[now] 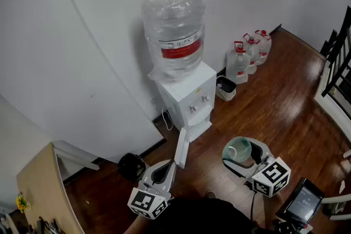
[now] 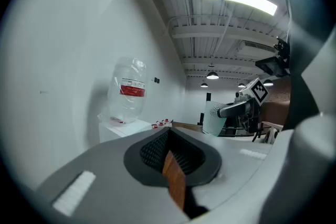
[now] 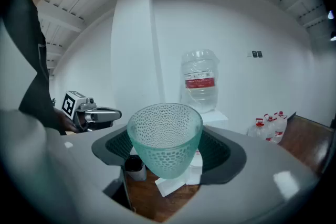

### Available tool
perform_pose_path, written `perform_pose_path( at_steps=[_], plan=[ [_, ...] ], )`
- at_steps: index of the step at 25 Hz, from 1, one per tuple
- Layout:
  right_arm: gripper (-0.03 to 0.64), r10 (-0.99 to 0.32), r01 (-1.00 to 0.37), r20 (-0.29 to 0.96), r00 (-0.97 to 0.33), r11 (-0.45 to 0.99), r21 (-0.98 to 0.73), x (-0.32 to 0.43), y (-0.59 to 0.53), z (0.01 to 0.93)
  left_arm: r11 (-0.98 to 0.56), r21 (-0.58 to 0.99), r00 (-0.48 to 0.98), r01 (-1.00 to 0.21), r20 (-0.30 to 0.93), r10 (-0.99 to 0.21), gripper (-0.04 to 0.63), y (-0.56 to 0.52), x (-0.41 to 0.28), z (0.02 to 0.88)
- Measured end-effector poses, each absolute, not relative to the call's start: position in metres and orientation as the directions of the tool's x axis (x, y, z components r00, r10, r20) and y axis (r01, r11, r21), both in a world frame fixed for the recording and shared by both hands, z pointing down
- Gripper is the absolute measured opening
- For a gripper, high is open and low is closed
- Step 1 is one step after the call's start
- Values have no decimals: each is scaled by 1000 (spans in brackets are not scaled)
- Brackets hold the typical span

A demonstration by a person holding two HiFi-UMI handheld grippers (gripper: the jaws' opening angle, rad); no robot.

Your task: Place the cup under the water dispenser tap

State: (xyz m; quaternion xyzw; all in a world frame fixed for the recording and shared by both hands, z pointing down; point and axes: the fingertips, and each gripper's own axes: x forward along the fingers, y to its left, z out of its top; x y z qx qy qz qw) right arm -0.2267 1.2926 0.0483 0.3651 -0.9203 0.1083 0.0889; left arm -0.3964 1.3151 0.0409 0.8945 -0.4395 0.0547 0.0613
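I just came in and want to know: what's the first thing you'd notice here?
The big clear bottle with a red label, atop the white water dispenser against the wall. Next, the green cup, gripped by the right hand-held gripper in the foreground, apart from the dispenser.

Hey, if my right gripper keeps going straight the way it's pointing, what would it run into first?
Probably the white water dispenser, with the green dimpled glass cup held in the right gripper touching first. Only wooden floor shows between, though depth is hard to judge.
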Motion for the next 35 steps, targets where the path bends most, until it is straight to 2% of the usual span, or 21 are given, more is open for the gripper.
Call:
perform_pose_path(
  at_steps=[15, 24, 35],
  plan=[
    [382, -651, -703, 283, -704, 696, -148, -230, 1228, 73, -624, 93, 629, -776, 181, -756, 0, 1261, -395, 65],
    [382, -678, -740, 326, -659, 661, -122, -260, 1153, 92, -696, 113, 704, -710, 144, -695, 0, 1184, -414, 67],
    [382, -703, -786, 383, -599, 609, -110, -283, 1078, 145, -753, 147, 766, -642, 161, -622, 0, 1117, -435, 94]
  ],
)
